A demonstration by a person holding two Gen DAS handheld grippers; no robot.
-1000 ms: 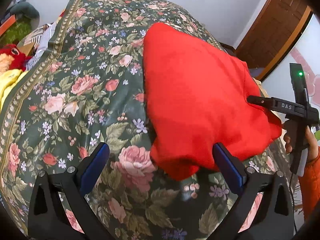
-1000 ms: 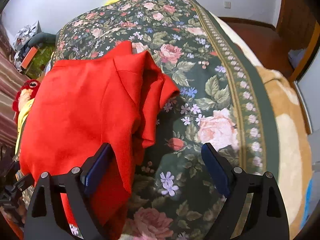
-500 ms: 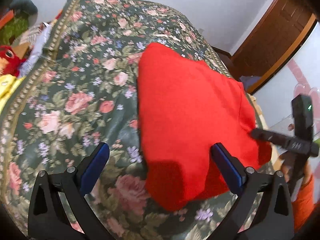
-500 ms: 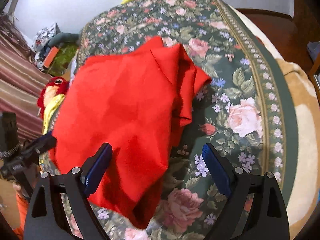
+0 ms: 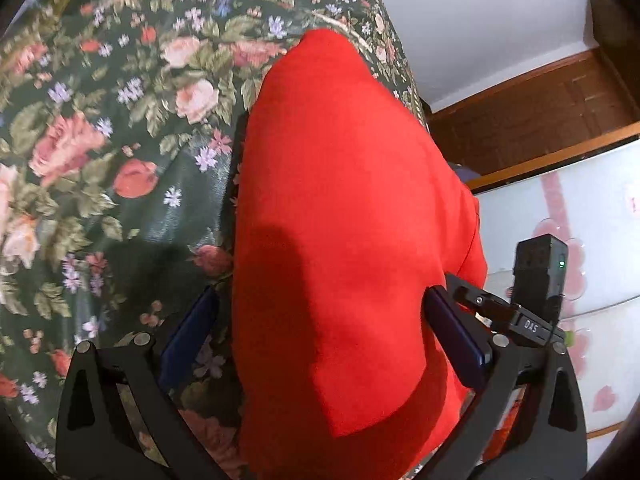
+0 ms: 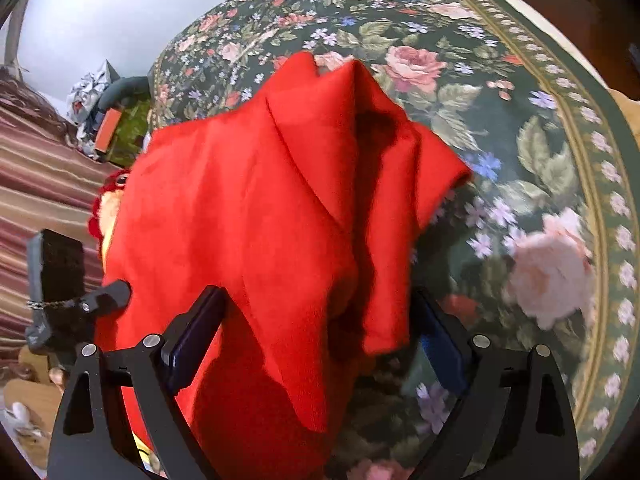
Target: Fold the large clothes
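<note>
A large red garment [image 5: 348, 208] lies on the floral bedspread [image 5: 100, 128], its near edge hanging toward me. My left gripper [image 5: 320, 320] is open, its blue pads on either side of the garment's near edge, cloth between them. In the right wrist view the same garment [image 6: 256, 208] shows folds and a flap at its right side. My right gripper [image 6: 320, 332] is open, its pads straddling the garment's near corner. Each gripper also shows in the other view: the right one [image 5: 532, 312] and the left one [image 6: 80, 300].
The bedspread [image 6: 500, 92] has a bordered edge at the right, with a beige blanket beyond. A wooden door [image 5: 540, 120] and white wall stand behind. A red plush toy [image 6: 108, 188], a striped cloth and clutter lie at the left.
Both grippers have moved forward and lower onto the garment's near edge; the red cloth now sits between the open pads of each. The garment has not shifted on the bed.
</note>
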